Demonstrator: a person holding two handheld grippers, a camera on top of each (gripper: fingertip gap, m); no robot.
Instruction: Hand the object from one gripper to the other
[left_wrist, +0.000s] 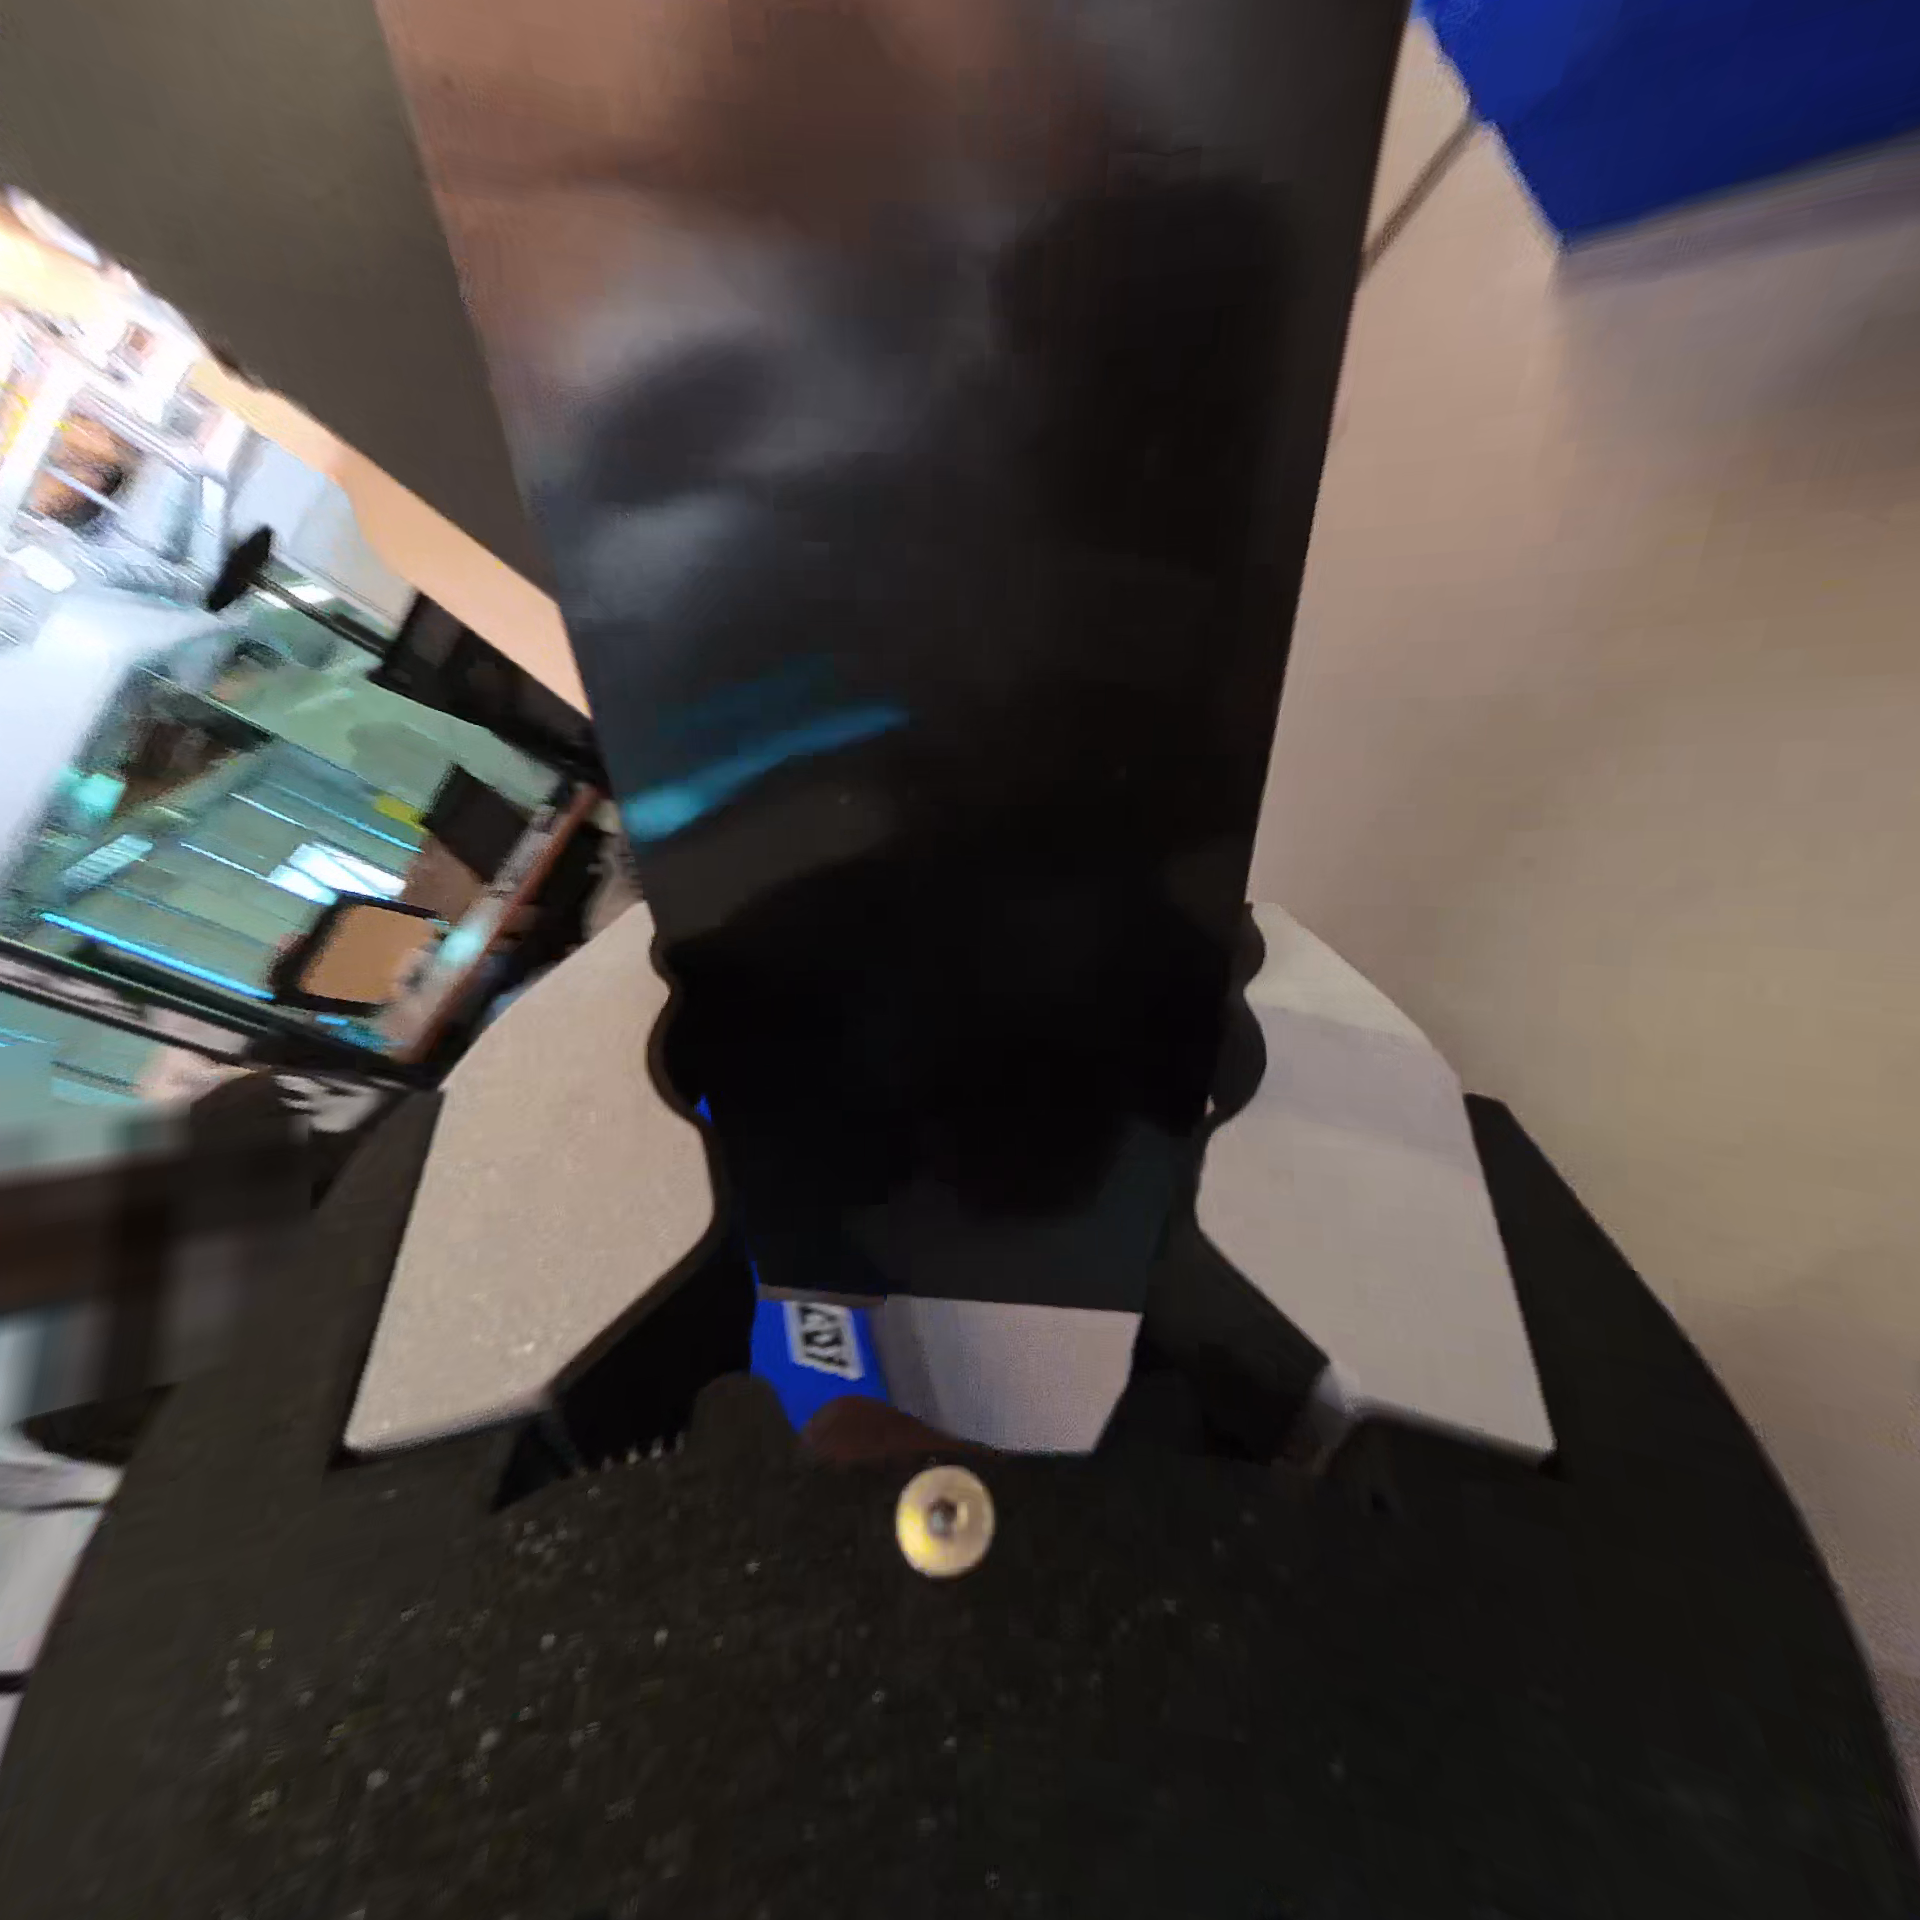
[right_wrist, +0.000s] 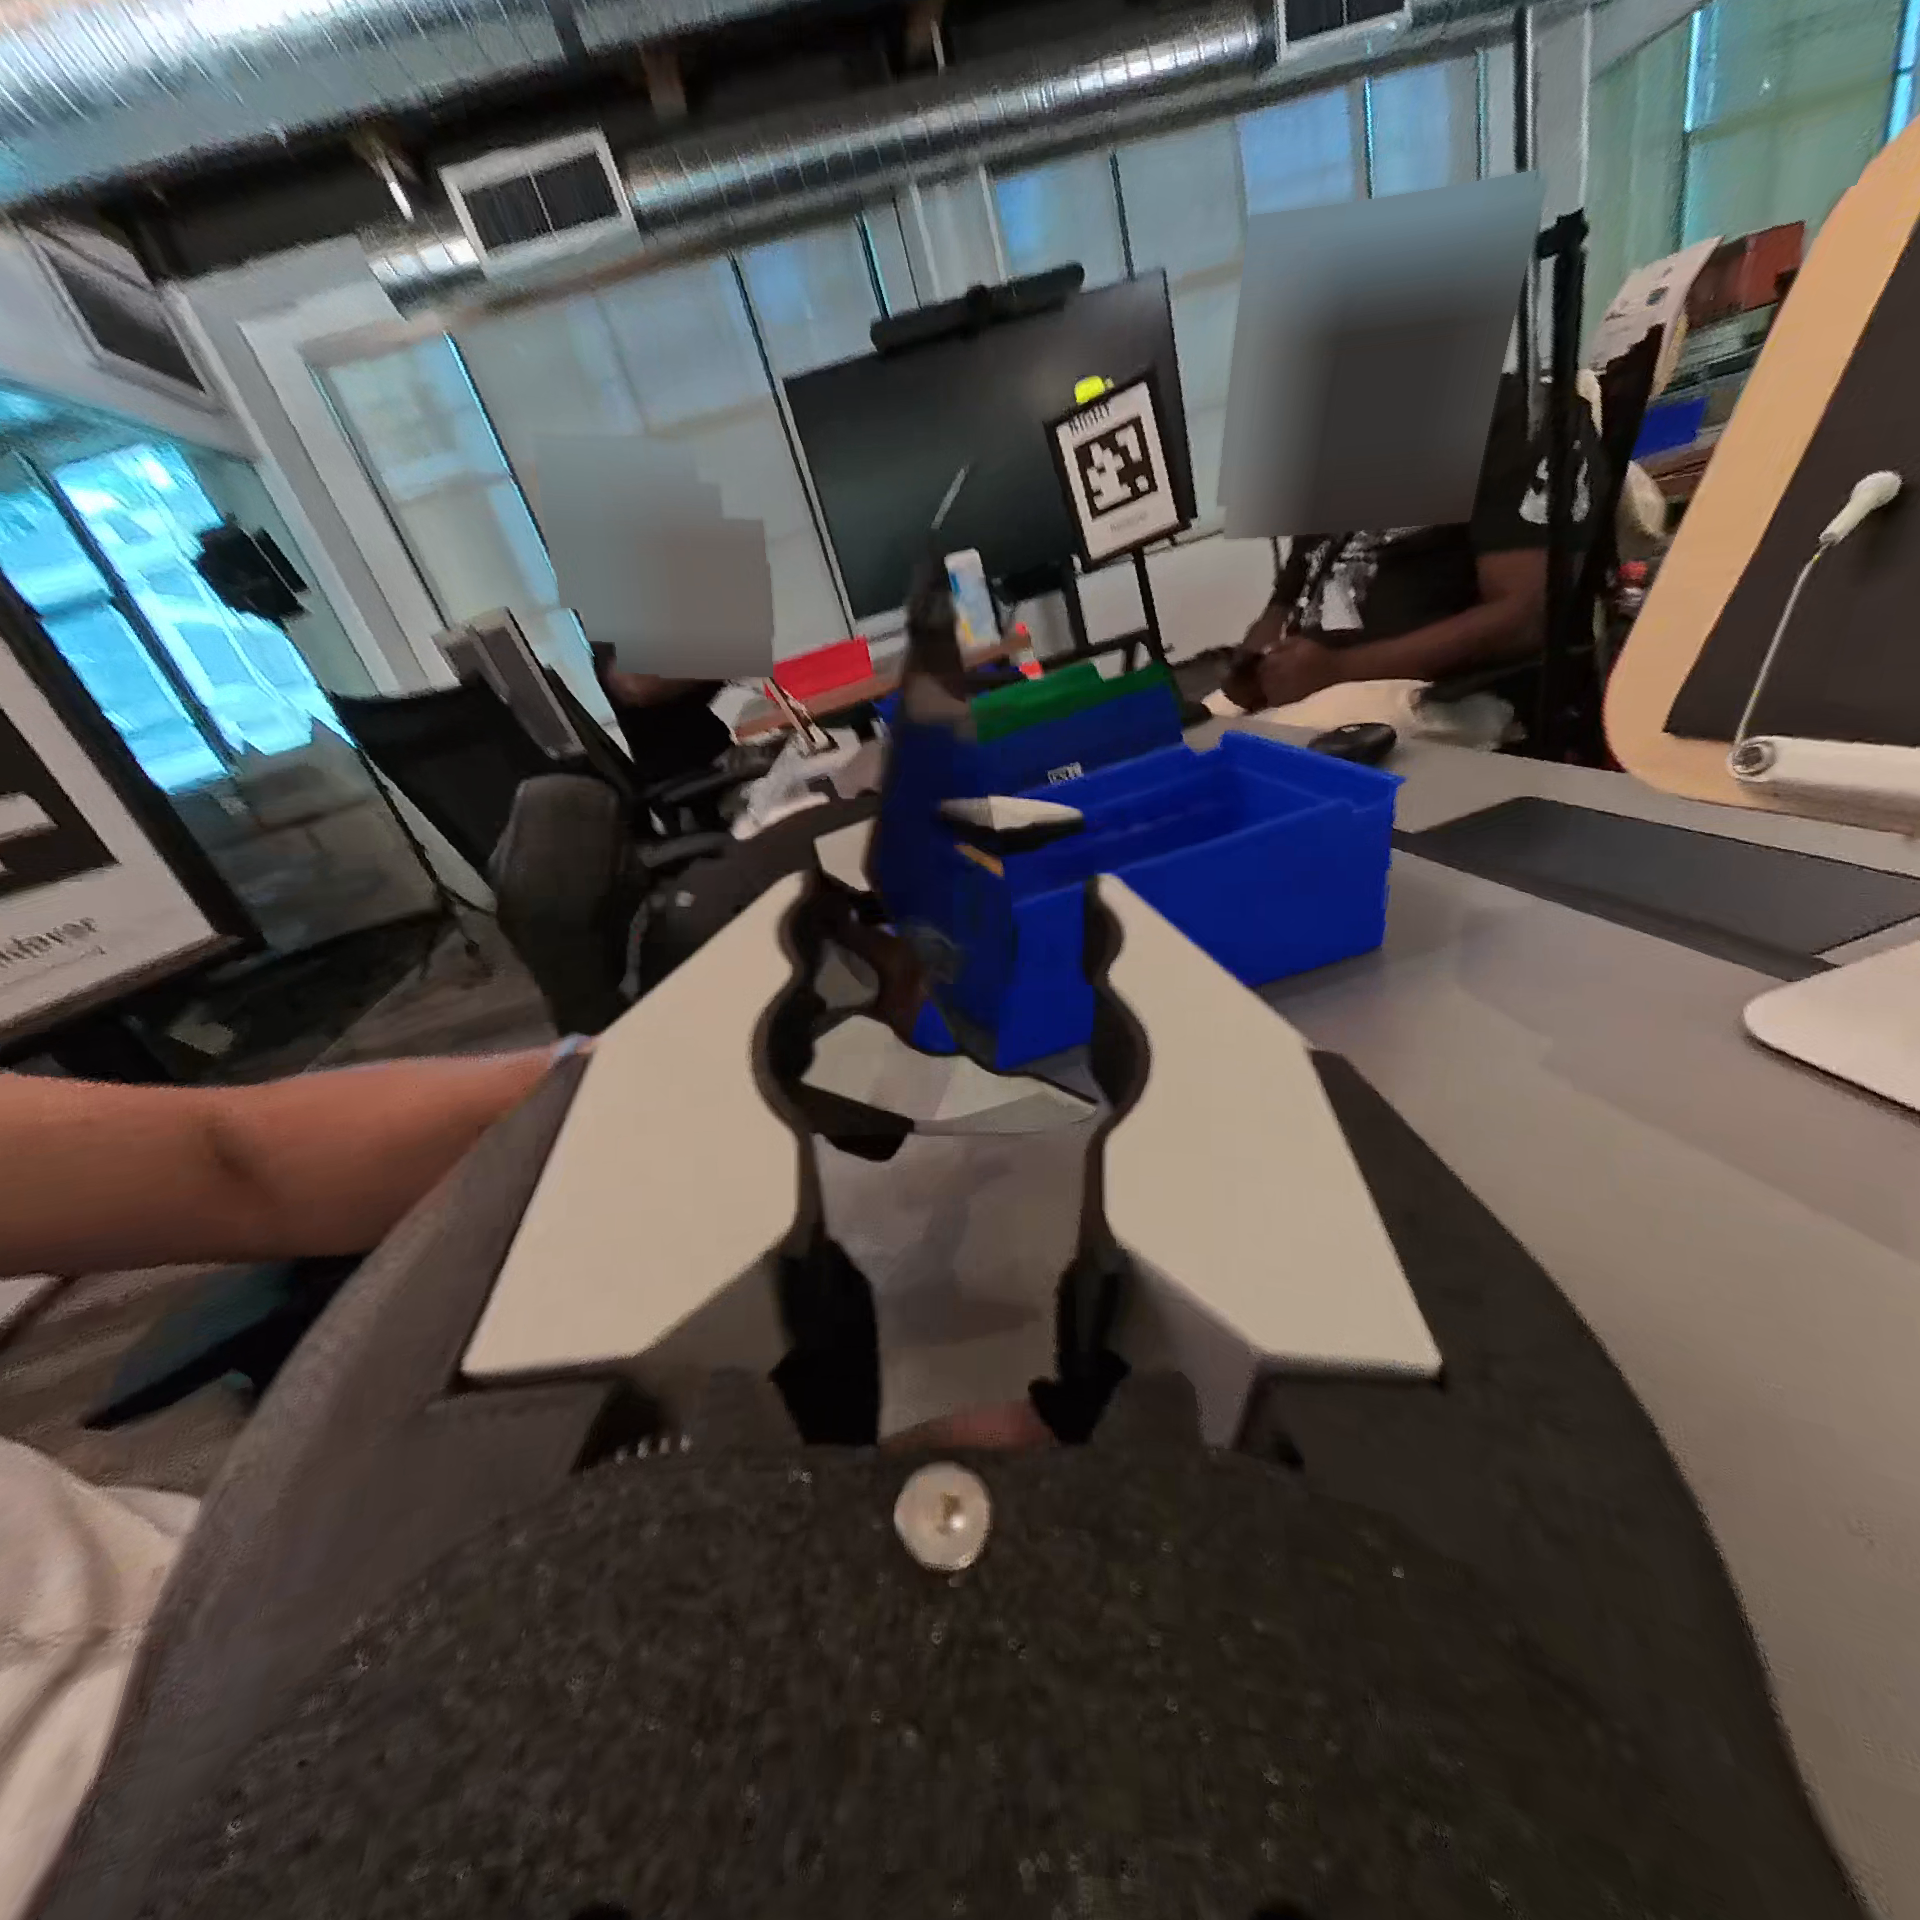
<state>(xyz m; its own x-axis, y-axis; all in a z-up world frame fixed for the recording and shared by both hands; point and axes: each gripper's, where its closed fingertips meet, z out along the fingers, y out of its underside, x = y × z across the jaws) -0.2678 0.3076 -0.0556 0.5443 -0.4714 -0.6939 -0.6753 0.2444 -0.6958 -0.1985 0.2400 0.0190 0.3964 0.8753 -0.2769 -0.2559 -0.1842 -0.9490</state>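
Glossy black flat object (left_wrist: 935, 623), blurred, reflective

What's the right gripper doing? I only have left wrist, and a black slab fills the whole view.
Observer: The right gripper is open, with its fingers wide apart and nothing clamped.
Operator: Is it on the black slab yet?
Observer: A dark glossy shape stands upright just past its fingertips. It's too blurred to tell whether they touch.
Operator: Anything behind that?
Observer: An open-topped blue bin sits on the grey table, directly beyond the fingertips.
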